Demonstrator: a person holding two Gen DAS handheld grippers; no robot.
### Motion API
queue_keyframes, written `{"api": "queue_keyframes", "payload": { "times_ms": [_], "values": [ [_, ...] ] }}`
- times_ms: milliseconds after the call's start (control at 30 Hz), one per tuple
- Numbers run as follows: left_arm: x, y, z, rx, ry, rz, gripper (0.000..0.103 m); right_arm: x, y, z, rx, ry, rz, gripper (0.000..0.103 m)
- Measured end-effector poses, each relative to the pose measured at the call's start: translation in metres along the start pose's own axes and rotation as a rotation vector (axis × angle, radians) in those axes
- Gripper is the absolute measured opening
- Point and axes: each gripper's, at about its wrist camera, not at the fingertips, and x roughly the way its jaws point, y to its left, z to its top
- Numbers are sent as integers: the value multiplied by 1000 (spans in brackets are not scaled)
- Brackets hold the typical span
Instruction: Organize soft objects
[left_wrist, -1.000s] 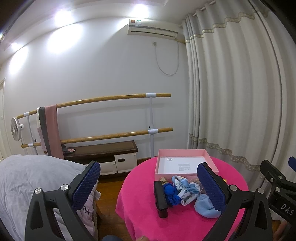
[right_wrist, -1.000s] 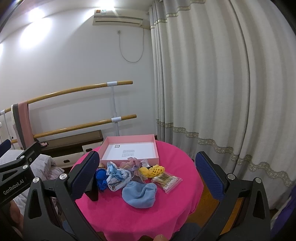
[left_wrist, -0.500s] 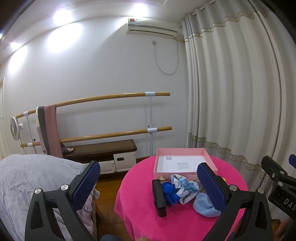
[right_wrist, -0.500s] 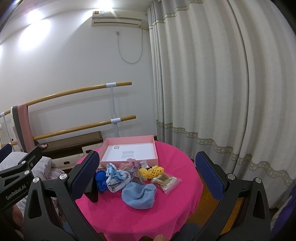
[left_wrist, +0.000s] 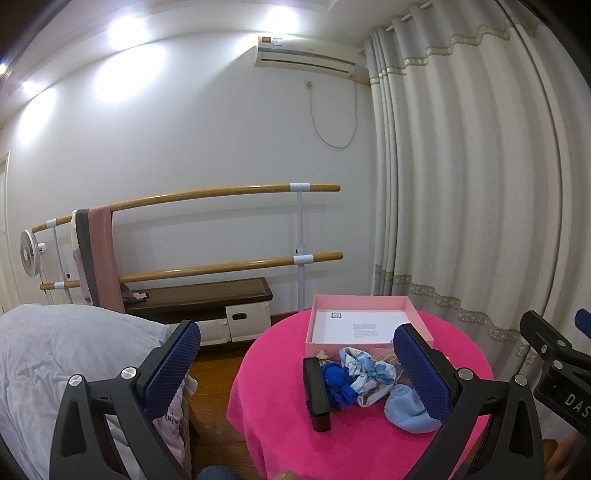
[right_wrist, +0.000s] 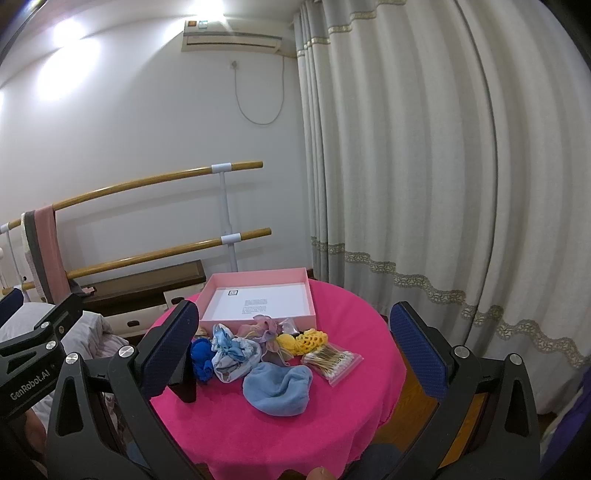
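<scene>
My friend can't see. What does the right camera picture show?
A round table with a pink cloth holds a pile of soft things: a blue hat, scrunchies and cotton swabs, before an open pink box. The open right gripper frames them.

Print on pink box (right_wrist: 258, 291) floor too small; black case (right_wrist: 184, 373) half hidden behind jaw.

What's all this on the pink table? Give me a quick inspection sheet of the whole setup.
Surface: round table, pink cloth.
Job's things: light blue cloth, patterned pouch, blue bundle, yellow items, mauve scrunchie, all before the open pink box.
Clutter: cotton swab bag; black case.
Grippers: left gripper and right gripper, jaws wide open, empty.
Cables: air conditioner cord.
Surroundings: curtain, barre rails, bed.
</scene>
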Motion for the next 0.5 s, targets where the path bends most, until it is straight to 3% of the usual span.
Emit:
{"api": "queue_keyframes", "payload": {
  "times_ms": [500],
  "values": [
    [1,4,-13,-4,7,-5,103,4,2,-2,1,10,-2,103]
  ]
}}
